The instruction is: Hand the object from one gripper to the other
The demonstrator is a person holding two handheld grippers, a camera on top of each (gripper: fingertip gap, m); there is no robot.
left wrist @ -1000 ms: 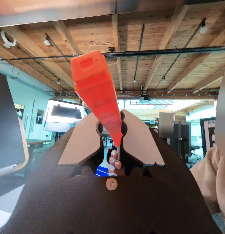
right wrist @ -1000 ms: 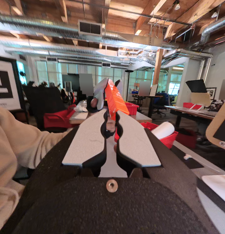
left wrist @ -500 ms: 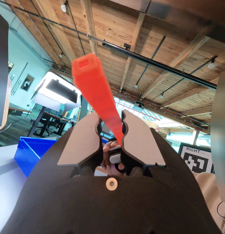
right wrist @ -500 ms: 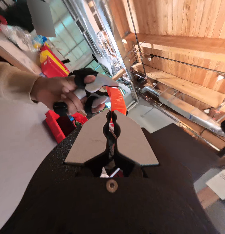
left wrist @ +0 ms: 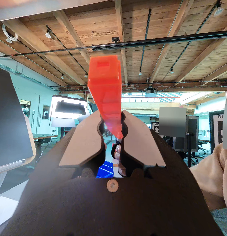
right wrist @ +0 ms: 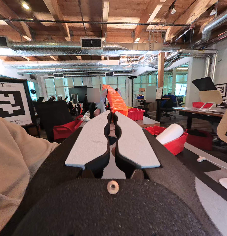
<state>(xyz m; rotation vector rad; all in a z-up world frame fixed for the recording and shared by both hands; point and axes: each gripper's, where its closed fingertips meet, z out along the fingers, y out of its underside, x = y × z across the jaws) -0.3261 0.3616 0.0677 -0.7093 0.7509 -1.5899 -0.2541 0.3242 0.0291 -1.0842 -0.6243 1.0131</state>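
Observation:
A long orange hollow block (left wrist: 105,97) stands up between the fingers of my left gripper (left wrist: 111,113), whose pads press on its lower end. In the right wrist view the same block (right wrist: 116,102) slants from the left gripper (right wrist: 111,91) down to my right gripper (right wrist: 112,113). The right fingertips (right wrist: 107,114) are nearly together and pinch a thin wall at the block's near end. Both grippers hold the block in the air. In the left wrist view only the fingers of a hand (left wrist: 117,153) show behind the block; the right gripper's tips are hidden there.
A red bin (right wrist: 135,113) stands on a table (right wrist: 148,122) behind the block. A nearer red bin (right wrist: 174,144) holds a white roll (right wrist: 170,132). A red carrier (right wrist: 64,129) stands at the left. A beige sleeve (right wrist: 10,153) fills the left edge. A blue bin (left wrist: 105,169) lies below.
The right jaws were slightly apart around the block's end and have closed onto its wall. Both grippers tilted together half a second ago and swung back. The left gripper has kept its hold throughout.

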